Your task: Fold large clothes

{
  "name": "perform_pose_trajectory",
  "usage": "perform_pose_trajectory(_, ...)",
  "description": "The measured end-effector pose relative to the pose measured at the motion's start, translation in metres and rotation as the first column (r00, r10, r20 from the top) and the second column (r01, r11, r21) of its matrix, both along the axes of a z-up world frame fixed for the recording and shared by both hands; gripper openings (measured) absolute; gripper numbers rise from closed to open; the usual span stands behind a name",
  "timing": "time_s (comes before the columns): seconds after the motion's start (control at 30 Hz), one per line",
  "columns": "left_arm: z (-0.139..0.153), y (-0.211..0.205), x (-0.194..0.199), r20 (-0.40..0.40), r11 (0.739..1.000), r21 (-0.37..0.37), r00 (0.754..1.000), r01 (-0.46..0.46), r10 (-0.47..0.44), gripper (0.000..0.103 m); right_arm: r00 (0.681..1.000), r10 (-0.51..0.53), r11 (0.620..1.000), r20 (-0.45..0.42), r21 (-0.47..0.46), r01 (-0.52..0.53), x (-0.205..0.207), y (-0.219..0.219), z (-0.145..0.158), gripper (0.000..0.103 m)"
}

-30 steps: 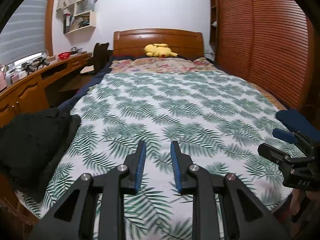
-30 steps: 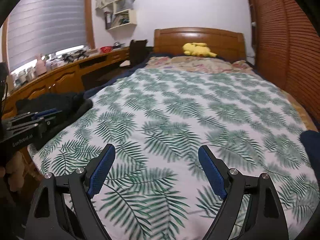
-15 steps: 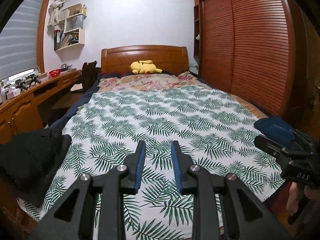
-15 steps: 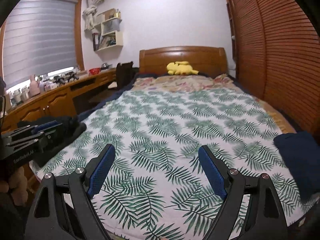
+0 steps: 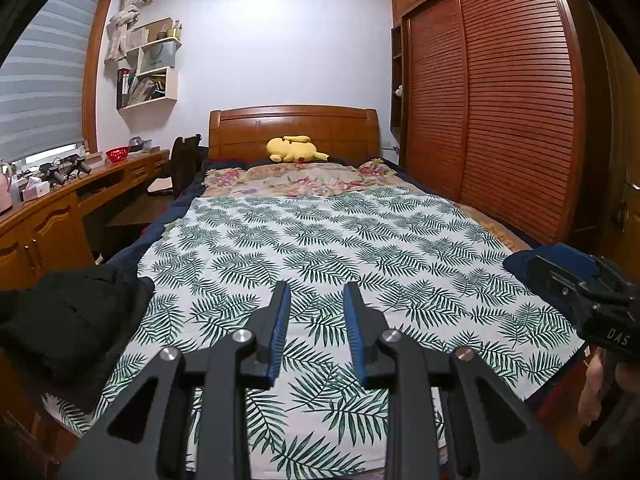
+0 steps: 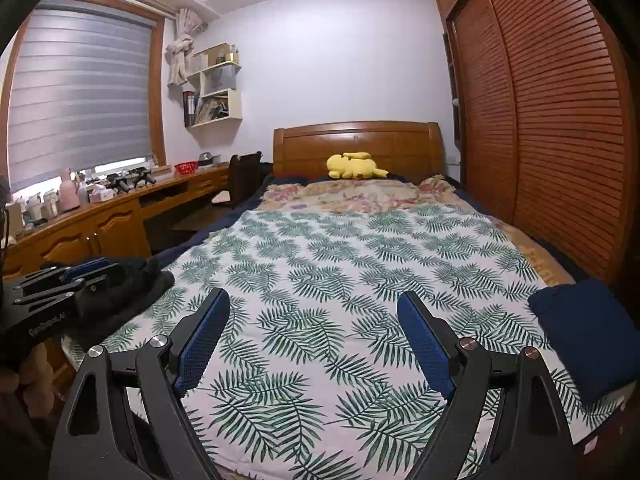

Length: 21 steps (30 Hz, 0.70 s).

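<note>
A black garment (image 5: 68, 320) lies bunched on the bed's near left corner; it also shows in the right wrist view (image 6: 120, 292). A folded navy garment (image 6: 584, 332) rests on the near right corner, partly seen in the left wrist view (image 5: 520, 260). My left gripper (image 5: 314, 312) is open by a narrow gap, empty, held above the foot of the bed (image 5: 320, 240). My right gripper (image 6: 312, 320) is wide open and empty above the bed (image 6: 340, 260). Each gripper shows at the other view's edge.
The bed has a palm-leaf sheet, a floral blanket (image 5: 296, 178), a yellow plush toy (image 5: 294, 150) and a wooden headboard (image 5: 294, 126). A wooden desk (image 5: 52, 216) with clutter runs along the left. A louvred wardrobe (image 5: 500, 112) lines the right wall.
Both grippers have risen and tilted up, away from the bed surface, so more of the room shows. Neither gripper's opening has changed.
</note>
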State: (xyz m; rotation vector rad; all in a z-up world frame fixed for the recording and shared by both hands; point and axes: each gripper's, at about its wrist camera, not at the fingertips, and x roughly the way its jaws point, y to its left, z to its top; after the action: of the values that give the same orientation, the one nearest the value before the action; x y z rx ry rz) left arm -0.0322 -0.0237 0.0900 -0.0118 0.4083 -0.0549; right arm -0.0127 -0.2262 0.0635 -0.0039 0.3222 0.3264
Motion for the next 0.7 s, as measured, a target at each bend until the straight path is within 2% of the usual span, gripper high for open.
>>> perform_pose_trajectory(0.7,-0.0030,0.0052,0.0022,-0.003,1.000,-0.014,1.000,-0.007,0.007,0.026,1.000,0.004,1.000,0.004,-0.010,-0.004,0.0002,0.0029,-0.0030,0.088)
